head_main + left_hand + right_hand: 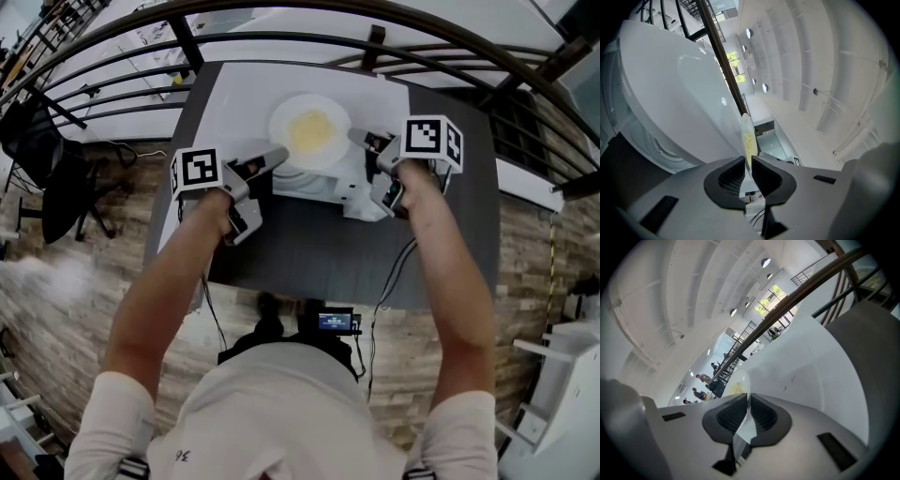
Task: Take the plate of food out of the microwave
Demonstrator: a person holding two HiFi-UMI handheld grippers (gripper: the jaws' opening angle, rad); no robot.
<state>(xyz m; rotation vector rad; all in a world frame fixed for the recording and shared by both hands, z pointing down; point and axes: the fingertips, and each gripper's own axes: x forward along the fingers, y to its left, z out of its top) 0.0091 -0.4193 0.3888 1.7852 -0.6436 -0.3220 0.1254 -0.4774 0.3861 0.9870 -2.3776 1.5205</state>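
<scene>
Left gripper [748, 161]: jaws clamped on 1 rim of the plate of food [309, 131], which shows edge-on between the pads. Right gripper [748, 401]: jaws clamped on the opposite rim. The plate is carried level between the 2 grippers, out in the open, over the top of the white microwave [234, 98]. There is a yellow food patch [312, 129] at its centre. The microwave sits on a dark grey table [328, 253]. Beyond is a black railing [185, 39].
</scene>
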